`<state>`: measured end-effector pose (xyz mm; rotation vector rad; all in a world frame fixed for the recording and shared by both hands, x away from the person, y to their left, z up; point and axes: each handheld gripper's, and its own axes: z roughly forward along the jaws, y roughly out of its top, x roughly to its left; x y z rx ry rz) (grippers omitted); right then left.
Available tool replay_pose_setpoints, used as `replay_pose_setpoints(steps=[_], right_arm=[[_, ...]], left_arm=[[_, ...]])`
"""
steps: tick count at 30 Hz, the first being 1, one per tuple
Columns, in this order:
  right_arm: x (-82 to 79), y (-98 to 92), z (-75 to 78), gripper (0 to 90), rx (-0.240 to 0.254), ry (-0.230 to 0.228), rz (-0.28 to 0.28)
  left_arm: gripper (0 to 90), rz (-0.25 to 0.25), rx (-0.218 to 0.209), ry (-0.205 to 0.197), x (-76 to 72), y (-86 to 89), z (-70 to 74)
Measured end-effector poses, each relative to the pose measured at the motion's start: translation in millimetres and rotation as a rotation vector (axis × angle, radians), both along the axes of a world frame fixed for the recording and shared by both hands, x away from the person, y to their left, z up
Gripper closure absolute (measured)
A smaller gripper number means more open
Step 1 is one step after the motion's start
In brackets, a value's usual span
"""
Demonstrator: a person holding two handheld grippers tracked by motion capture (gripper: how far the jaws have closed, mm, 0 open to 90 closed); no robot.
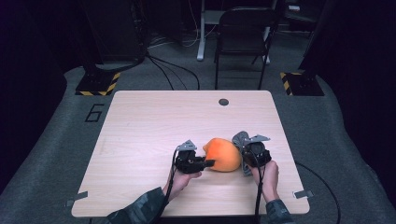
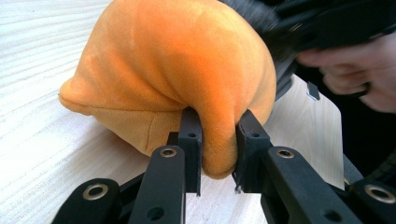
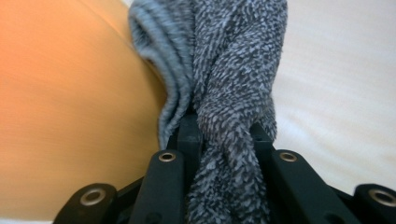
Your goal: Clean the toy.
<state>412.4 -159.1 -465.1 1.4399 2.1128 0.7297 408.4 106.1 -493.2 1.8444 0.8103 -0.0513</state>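
High view | orange plush pouch [image 1: 223, 155], soft and rounded, lies at table's [image 1: 140, 121] 5 o'clock part | left gripper [image 1: 208, 163] pinches its fold | right gripper [image 1: 246, 161] clamps grey knit cloth [image 1: 240, 139] | bare wood toward 11 o'clock

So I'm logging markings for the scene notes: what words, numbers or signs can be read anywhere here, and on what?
"6": large dark numeral on the grey floor mat, left of the table.
No lettering on the orange plush, the grey knit fabric, either gripper or the chair.
The yellow-black hazard stripes carry no text.
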Motion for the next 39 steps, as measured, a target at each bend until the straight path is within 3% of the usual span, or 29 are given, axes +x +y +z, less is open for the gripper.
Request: replay_pose_setpoints(steps=[4,6,8,9,11,13,14,15,17,18,19,20,21,23,30,34,37,39], right_arm=[[9.9,-7.5,-20.5,73.5,0.019,0.086,-0.005],[11.6,-7.2,-18.3,73.7,0.012,0.073,-0.01],[11.0,-6.9,-13.8,73.8,0.018,0.052,-0.016],[3.9,-6.7,5.7,74.0,0.028,0.003,-0.015],[-2.7,-6.2,20.2,74.0,0.053,-0.04,-0.01],[-14.9,-0.7,44.1,74.0,0.101,-0.111,0.046],[-14.9,-0.7,44.1,74.0,0.101,-0.111,0.046],[-23.1,10.1,56.1,73.9,0.138,-0.148,0.099],[-29.9,26.6,61.7,73.9,0.138,-0.166,0.152],[-29.9,26.6,61.7,73.9,0.138,-0.166,0.152],[-34.1,47.3,58.9,73.8,0.116,-0.167,0.211],[-34.1,47.3,58.9,73.8,0.116,-0.167,0.211],[-32.9,60.4,49.2,73.7,0.057,-0.158,0.22],[-31.0,60.9,44.6,73.5,0.036,-0.162,0.213],[-25.5,42.0,39.2,73.2,0.038,-0.135,0.171],[-19.8,28.6,32.7,73.2,0.009,-0.121,0.12],[-14.1,17.5,24.3,73.3,0.009,-0.079,0.073],[-8.5,10.5,15.8,73.4,-0.016,-0.059,0.042]], left_arm=[[75.6,0.001,-0.003,0.005,0.3,0.7,0.0],[75.5,0.002,-0.007,0.002,0.7,1.3,-0.3],[75.4,0.007,-0.011,0.008,0.4,1.3,-0.2],[75.3,0.01,-0.015,0.011,0.8,1.8,-0.3],[75.3,0.014,-0.014,0.01,1.1,2.2,-0.4],[75.2,0.011,-0.011,0.003,0.4,1.2,-0.2],[75.2,0.011,-0.011,0.003,0.4,1.2,-0.2],[75.2,0.008,-0.003,-0.009,0.0,0.7,0.1],[75.3,0.003,0.001,-0.012,0.0,0.7,0.1],[75.2,0.003,0.001,-0.012,0.0,0.7,0.1],[75.3,0.006,0.0,-0.013,0.0,0.8,0.0],[75.3,0.006,0.0,-0.013,0.0,0.8,0.0],[75.2,0.012,0.002,-0.013,0.2,0.8,-0.9],[75.1,0.005,0.006,-0.011,1.2,1.5,-2.1],[74.8,0.002,0.013,-0.022,-0.4,-0.8,-1.4],[74.8,0.001,0.015,-0.026,-0.5,-0.9,-1.1],[74.6,0.0,0.015,-0.027,-0.2,-0.7,-1.3],[74.6,0.003,0.012,-0.028,0.0,-0.5,-1.4]])
